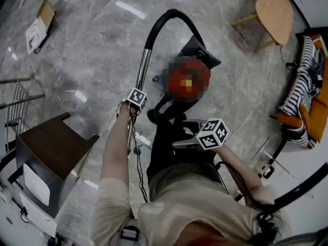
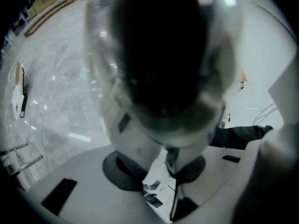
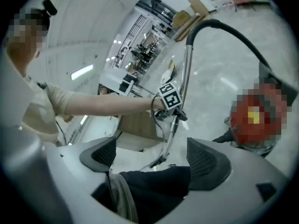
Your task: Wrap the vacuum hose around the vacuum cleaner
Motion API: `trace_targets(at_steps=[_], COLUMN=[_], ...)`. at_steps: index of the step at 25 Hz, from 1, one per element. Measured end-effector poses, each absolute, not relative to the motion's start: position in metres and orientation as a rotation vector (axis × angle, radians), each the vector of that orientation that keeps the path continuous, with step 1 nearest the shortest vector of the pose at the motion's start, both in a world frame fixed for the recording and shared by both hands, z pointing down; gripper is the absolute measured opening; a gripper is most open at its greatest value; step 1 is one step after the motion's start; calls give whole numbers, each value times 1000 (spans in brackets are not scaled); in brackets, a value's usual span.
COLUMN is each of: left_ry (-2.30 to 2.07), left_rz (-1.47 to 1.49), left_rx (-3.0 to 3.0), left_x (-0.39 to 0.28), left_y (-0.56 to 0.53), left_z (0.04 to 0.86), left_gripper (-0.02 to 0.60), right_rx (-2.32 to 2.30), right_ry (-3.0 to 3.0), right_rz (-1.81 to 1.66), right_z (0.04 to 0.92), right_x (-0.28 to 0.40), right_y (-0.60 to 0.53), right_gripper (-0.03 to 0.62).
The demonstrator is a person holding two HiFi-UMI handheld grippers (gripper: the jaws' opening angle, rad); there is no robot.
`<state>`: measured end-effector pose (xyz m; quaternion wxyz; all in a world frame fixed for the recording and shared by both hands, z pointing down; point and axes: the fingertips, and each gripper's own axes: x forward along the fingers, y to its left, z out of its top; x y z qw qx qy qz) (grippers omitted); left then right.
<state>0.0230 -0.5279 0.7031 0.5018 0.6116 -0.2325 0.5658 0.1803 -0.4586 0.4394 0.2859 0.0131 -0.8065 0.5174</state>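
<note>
Left gripper [image 2: 160,165]: jaws clenched on the metal wand [image 1: 144,60], about halfway along it. In the left gripper view the tube fills the frame and both pads press on it. The gripper points steeply down.

Right gripper [image 3: 153,155]: jaws released and wide apart, with nothing between the pads. Only the person's dark trousers [image 3: 154,188] show behind the gap. In the head view it sits low and right of centre, close to the person's body and well apart from the wand.

Vacuum hose [image 1: 169,14]: the black hose arches up from the wand's top end and comes down into the vacuum cleaner [image 1: 202,53]. It's 1 open arc, not wound around the body.

The cleaner sits on the grey marbled floor [image 1: 92,45], just right of the wand and in front of the person. Its red body is under a mosaic patch.

Also around:
- a wooden chair [image 1: 274,12] at top right
- a dark wooden cabinet [image 1: 51,145] at left
- a striped cloth [image 1: 303,81] at far right
</note>
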Motion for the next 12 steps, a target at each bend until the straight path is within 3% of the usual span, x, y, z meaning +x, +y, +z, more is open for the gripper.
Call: trace_targets(at_steps=[12], left_ry=[-592], left_rz=[1432], left_rx=[1422], left_x=[-27], left_y=[-487], left_z=[837], left_gripper=[132], right_rx=[-30], right_ry=[-2071], right_rz=[2176], right_z=[504], right_x=[219], right_y=[-430], right_gripper=[465])
